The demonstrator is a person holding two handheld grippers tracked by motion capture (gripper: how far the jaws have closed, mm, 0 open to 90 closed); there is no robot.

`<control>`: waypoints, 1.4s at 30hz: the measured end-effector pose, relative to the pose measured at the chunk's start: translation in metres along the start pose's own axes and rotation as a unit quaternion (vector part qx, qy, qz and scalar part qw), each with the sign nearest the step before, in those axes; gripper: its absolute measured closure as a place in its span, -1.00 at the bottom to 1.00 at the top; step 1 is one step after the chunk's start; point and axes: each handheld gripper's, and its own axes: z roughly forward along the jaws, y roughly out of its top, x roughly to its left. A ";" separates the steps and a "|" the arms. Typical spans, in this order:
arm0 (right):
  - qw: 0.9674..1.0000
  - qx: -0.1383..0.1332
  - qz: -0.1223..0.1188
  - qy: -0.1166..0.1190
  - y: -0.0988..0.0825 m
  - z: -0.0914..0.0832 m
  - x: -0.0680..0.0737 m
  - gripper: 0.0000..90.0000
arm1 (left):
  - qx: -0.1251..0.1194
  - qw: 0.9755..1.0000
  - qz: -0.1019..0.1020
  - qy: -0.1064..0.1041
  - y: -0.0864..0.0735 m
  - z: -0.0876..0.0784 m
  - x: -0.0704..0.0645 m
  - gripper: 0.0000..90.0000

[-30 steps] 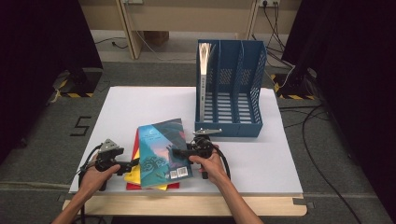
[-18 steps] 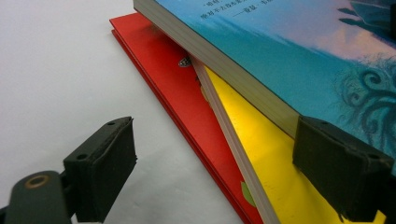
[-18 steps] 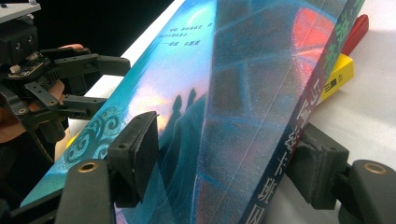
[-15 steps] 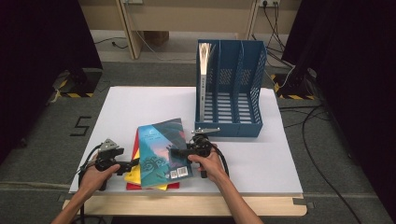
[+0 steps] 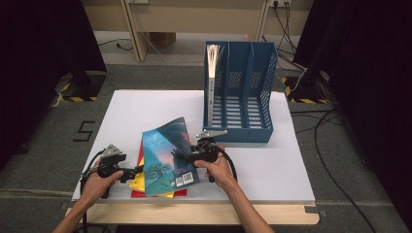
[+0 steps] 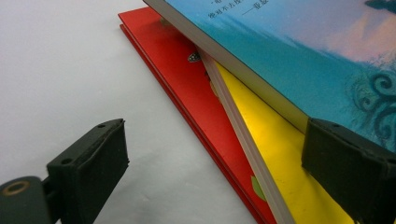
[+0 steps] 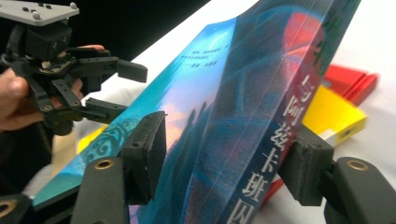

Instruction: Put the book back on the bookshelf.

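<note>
Change since a second ago: the blue-covered book (image 5: 170, 155) is tilting up off the stack along its spine side, where it was lying flatter before; both hands are staying almost where they were.

Right gripper (image 5: 190, 156): its jaws have just been closing, and in the right gripper view they are straddling the book (image 7: 243, 126) at the spine, one pad on the cover and one behind the spine; they are clamping it, as far as the frames show.

Left gripper (image 5: 133, 172): its jaws have just been opening and are now standing wide, holding nothing; in the left gripper view one jaw is hovering over the bare desk (image 6: 56, 65) and the other is sitting against the lower edge of the blue book, with the yellow book (image 6: 285, 172) and the red book (image 6: 187, 88) lying between them.

Where the book is: on the near-left part of the white desk (image 5: 272, 165), its left edge still resting on the yellow and red books, its right edge lifted; well short of the blue file organiser (image 5: 240, 121), which is standing at the far right with one book (image 5: 212, 73) already upright in its leftmost slot.

Step in hand, as I judge it: picking up the top book to file it.

Risks: the grip is sitting on one edge alone, so the book could be swinging open or slipping out as it rises; the lifting cover could be dragging the yellow book sideways; the open left jaw beside the stack could be catching an edge.
</note>
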 end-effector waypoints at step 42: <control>0.993 -0.079 -0.085 -0.010 0.029 -0.015 0.037 0.52 | -0.016 0.998 -0.044 0.040 -0.008 -0.005 0.030 -0.68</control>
